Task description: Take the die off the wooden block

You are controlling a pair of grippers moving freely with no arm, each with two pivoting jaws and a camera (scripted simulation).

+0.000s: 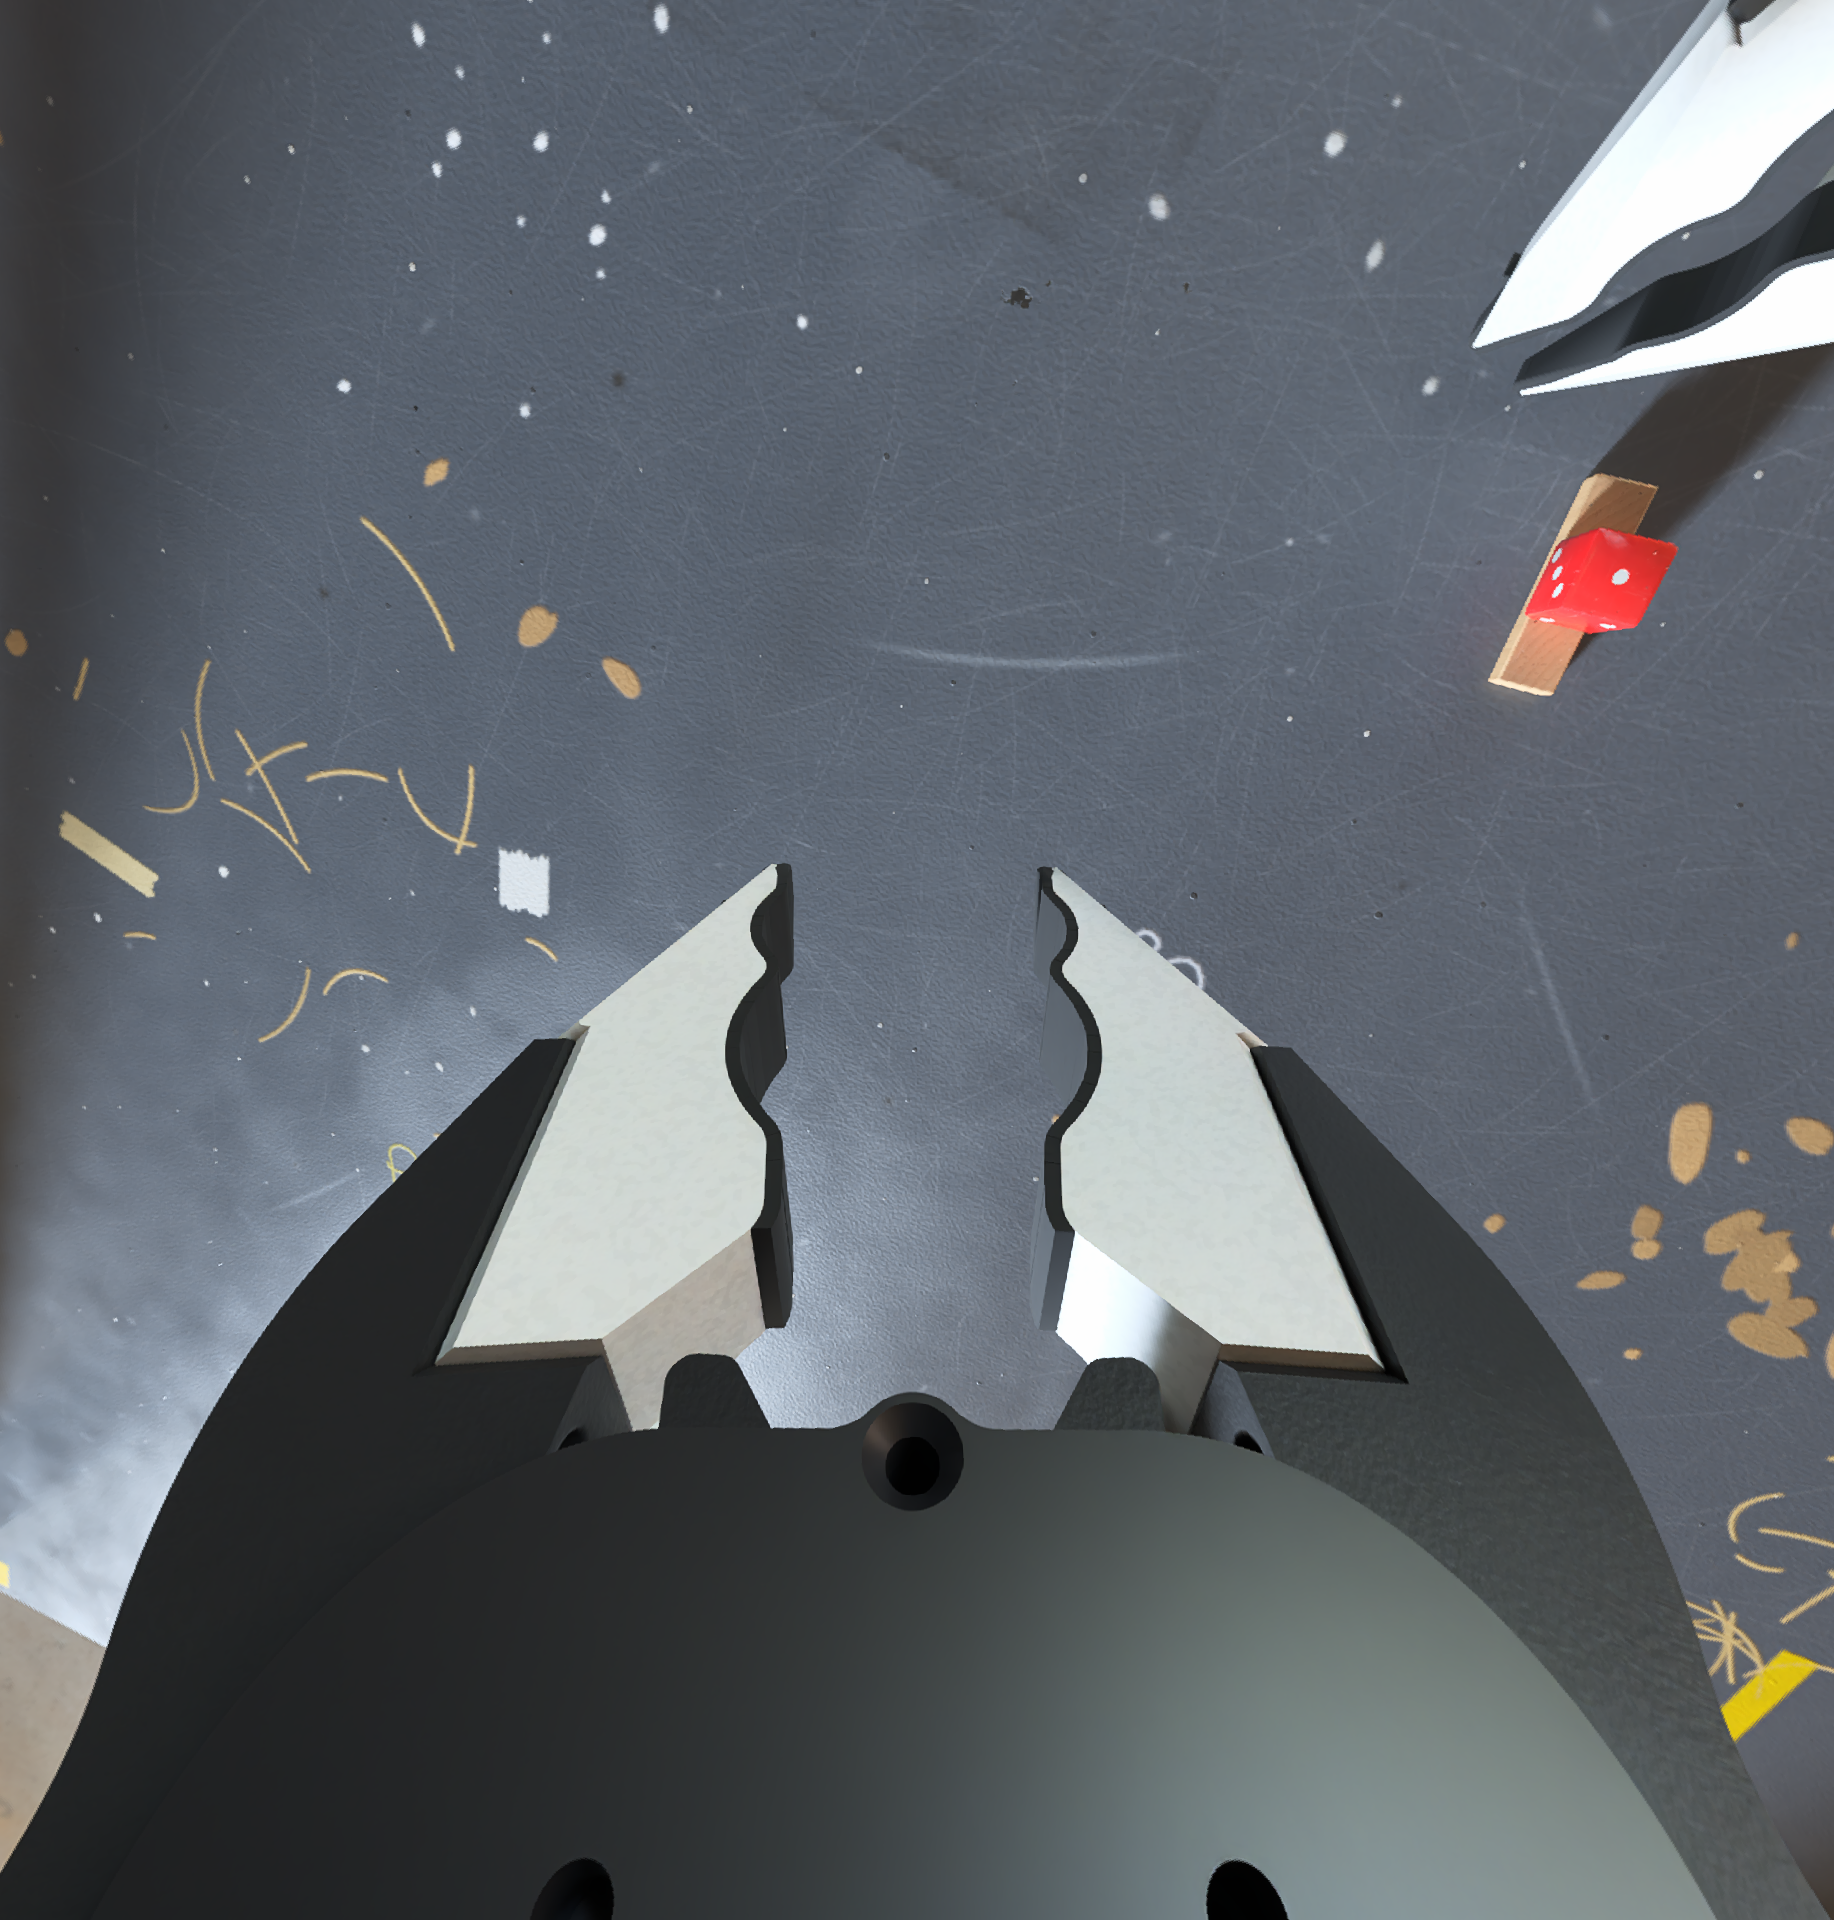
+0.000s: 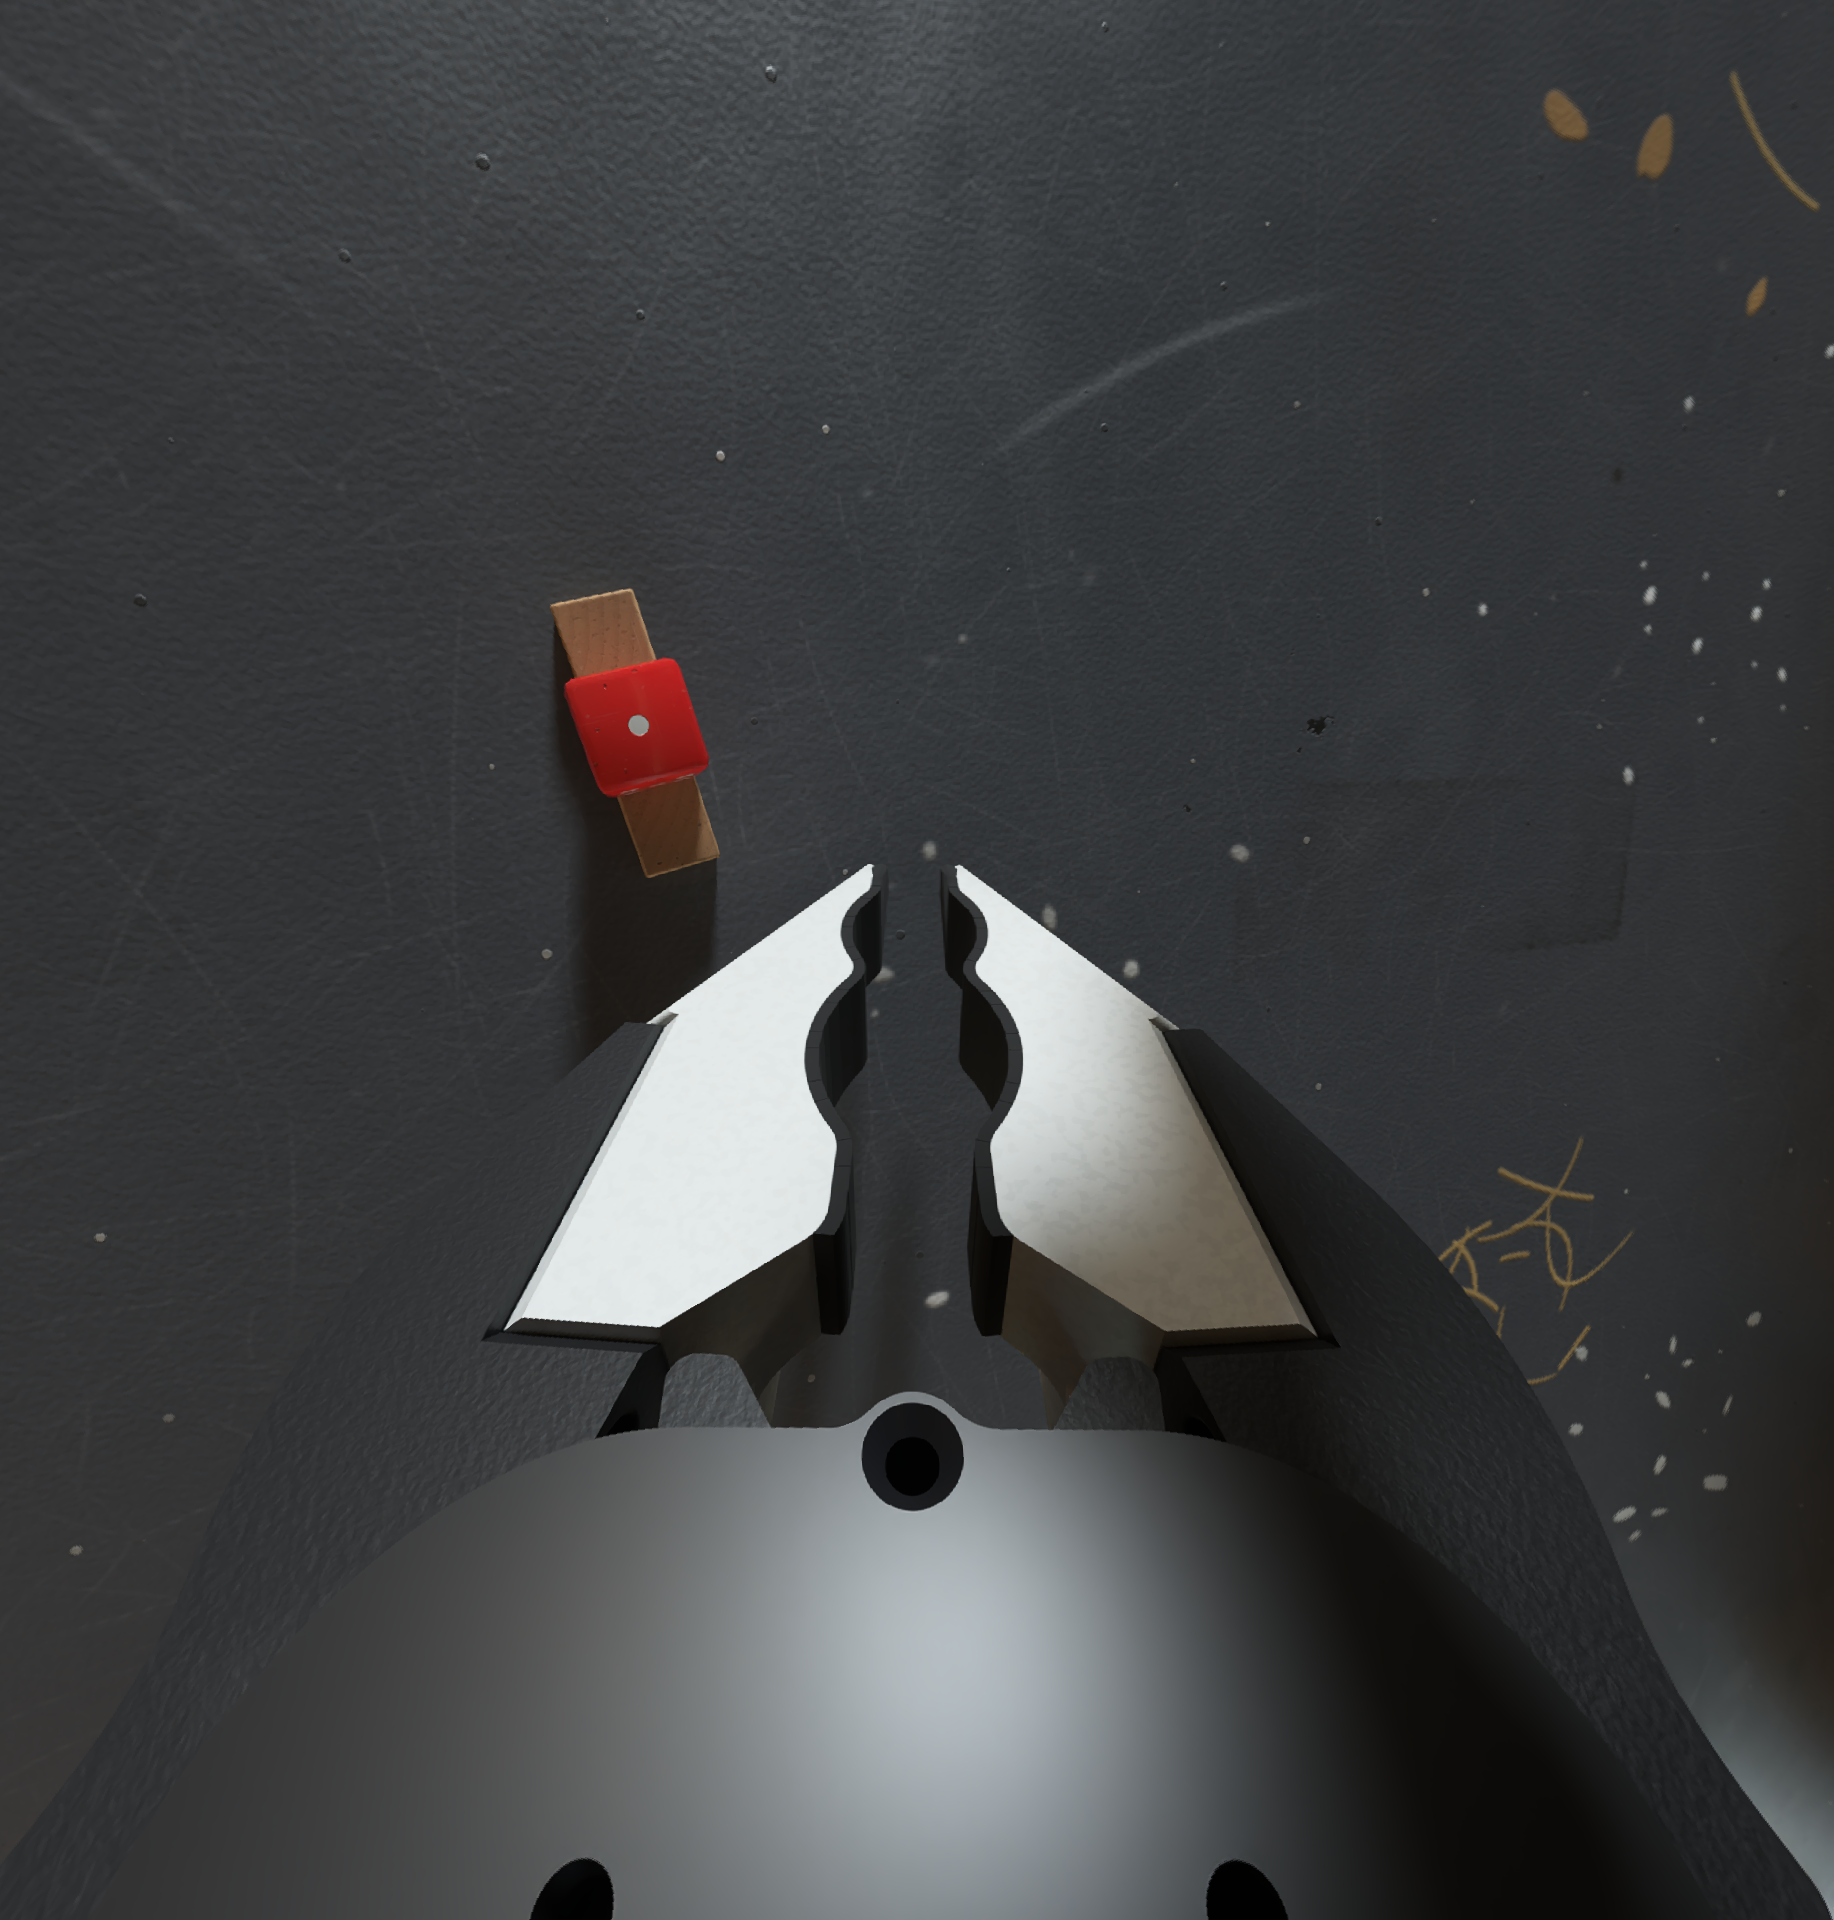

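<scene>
Fingers of my left gripper (image 1: 913,873) are standing well apart in the left wrist view, gripping nothing, with only the dark, scratched tabletop (image 1: 892,520) showing through the gap. Far off to my upper right the red die (image 1: 1597,580) is sitting on the wooden block (image 1: 1536,655), a thin pale strip lying flat on the table. The die is showing rounded corners and white pips, one on its broad near face and a few more on the narrow face to the left. It is covering the block's middle, leaving both ends bare. Above it my right gripper (image 1: 1495,358) is reaching in from the corner, clear of the die.

Looking along my right gripper (image 2: 913,873), I am holding its fingers almost together, a narrow slit between the tips, nothing in them. The die (image 2: 638,725) is lying ahead and to the left, its top face showing a single white pip, glossy and overhanging both long edges of the block (image 2: 674,826). The block's near end is lying just beyond my left fingertip (image 2: 861,883), not touching it.
</scene>
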